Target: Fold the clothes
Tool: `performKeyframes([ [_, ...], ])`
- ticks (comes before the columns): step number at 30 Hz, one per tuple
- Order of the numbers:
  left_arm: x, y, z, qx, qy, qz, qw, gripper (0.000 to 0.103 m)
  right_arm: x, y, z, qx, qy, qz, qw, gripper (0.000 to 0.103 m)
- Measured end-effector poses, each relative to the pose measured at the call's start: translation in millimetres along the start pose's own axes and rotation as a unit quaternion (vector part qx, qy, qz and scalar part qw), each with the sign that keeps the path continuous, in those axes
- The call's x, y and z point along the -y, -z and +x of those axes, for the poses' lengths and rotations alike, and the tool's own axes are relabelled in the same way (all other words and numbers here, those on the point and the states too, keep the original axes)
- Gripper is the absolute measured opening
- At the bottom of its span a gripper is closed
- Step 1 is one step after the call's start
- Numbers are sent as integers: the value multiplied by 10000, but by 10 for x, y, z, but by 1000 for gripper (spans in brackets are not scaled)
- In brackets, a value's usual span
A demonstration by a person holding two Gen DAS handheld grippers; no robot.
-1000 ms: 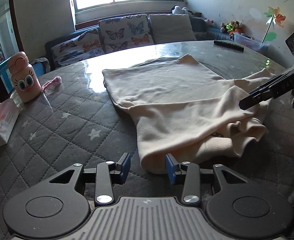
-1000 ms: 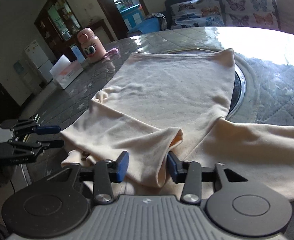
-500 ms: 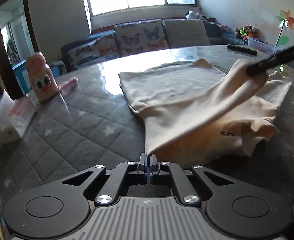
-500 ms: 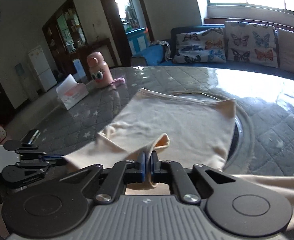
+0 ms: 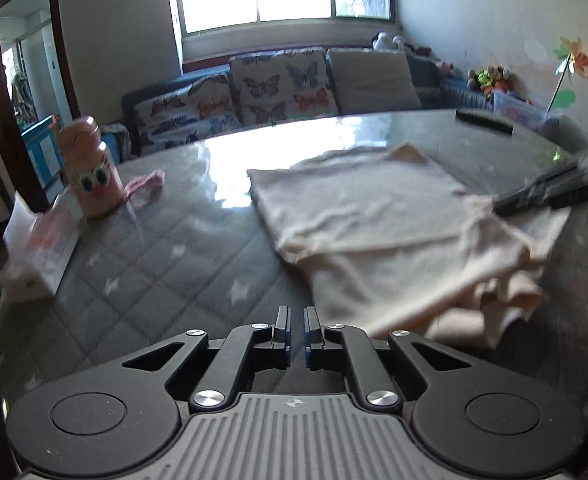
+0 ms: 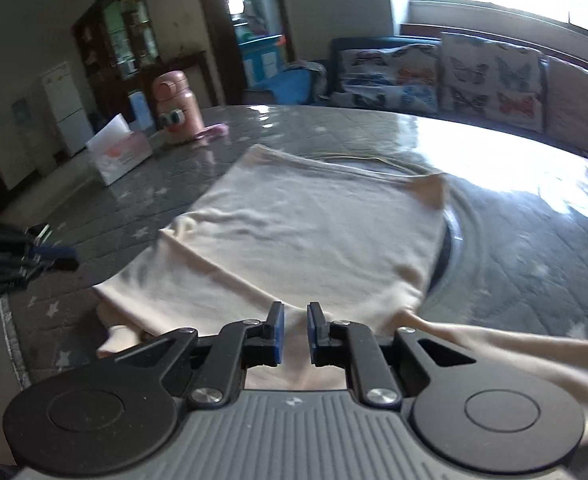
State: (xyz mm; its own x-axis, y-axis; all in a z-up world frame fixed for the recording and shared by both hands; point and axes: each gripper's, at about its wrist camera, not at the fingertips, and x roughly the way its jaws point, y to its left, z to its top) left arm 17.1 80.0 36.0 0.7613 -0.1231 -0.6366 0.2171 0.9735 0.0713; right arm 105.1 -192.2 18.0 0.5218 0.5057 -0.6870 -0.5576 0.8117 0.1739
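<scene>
Left gripper [image 5: 297,322] fingers narrowly apart, empty; right gripper [image 6: 295,322] likewise, over the cream garment [image 6: 314,232].

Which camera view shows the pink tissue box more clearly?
The right wrist view: the tissue box stands whole and fairly sharp beside the pink bottle. In the left wrist view the tissue box sits blurred at the left edge.

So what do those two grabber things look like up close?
Both look the same. The left gripper and right gripper are black, with two thin fingers lined with blue pads, silver screws on jointed bars, two big round discs, and a grey ribbed body bearing a tiny cross mark.
</scene>
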Motion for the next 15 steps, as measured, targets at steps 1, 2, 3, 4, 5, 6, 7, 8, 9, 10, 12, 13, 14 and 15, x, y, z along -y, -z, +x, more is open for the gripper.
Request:
performKeyframes([
  [1,29,-51,44,31,75,3,10000,7,-17,2,61,-48,-26,-26,10000,13],
  [2,60,-86,112,22,131,20,9999,7,-29,7,123,-94,-27,-53,9999,13],
  [3,92,-115,189,-3,179,43,9998,7,-28,13,162,-136,-18,-66,9999,13],
  [4,124,-144,266,-27,228,65,9997,6,-25,18,198,-177,-8,-78,9998,13],
  [5,156,-172,343,-52,276,87,9996,6,-21,24,234,-219,1,-90,9997,13],
  [6,188,-201,420,-76,324,109,9994,6,-18,29,270,-260,11,-101,9996,15],
  [7,220,-230,498,-101,373,131,9992,6,7,40,298,-322,24,-114,9994,15],
  [8,252,-259,575,-125,421,153,9989,6,19,44,307,-340,25,-114,9994,15],
  [9,284,-288,652,-150,470,175,9986,6,33,49,306,-342,8,-108,9994,15],
  [10,316,-317,729,-174,518,197,9983,6,31,45,293,-325,25,-113,9994,15],
  [12,333,-332,846,-249,559,222,9979,6,25,34,245,-229,90,-163,9996,27],
  [13,339,-328,880,-274,557,246,9978,6,24,31,222,-184,119,-186,9996,32],
  [14,346,-323,909,-296,545,276,9977,6,42,28,199,-133,194,-194,9995,36],
  [15,353,-317,916,-280,509,331,9978,7,72,31,195,-132,236,-156,9995,36],
])
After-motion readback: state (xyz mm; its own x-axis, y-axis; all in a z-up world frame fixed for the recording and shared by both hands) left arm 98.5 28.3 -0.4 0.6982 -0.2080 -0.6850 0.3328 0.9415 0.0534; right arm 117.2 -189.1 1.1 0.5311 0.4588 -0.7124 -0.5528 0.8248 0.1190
